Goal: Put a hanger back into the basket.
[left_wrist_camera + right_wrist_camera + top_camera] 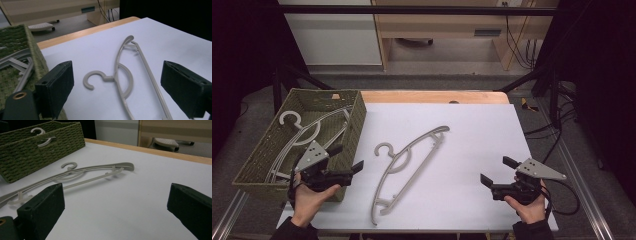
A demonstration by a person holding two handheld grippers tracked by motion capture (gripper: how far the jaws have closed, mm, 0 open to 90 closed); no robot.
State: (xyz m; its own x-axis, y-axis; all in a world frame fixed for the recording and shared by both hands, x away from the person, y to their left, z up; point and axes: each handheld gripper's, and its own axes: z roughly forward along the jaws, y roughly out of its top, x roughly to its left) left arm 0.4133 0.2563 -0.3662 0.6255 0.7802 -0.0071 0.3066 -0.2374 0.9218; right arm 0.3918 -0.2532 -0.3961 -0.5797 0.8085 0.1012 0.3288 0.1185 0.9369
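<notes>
We hold our left tongs [346, 159] and right tongs [495, 171] spread and empty near us, the grey hanger [408, 166] flat on the white worktop [482, 135] between them, the green basket [354, 116] of hangers farther left.

Grey floor [452, 75] beyond table; pale wooden cabinet [442, 30]; white panel [332, 40]; dark surroundings; cables [519, 45].

The grey plastic hanger [140, 82] on the table runs off the left tool view's bottom edge, and the woven green basket [15, 40] is cut at that view's left edge.
</notes>
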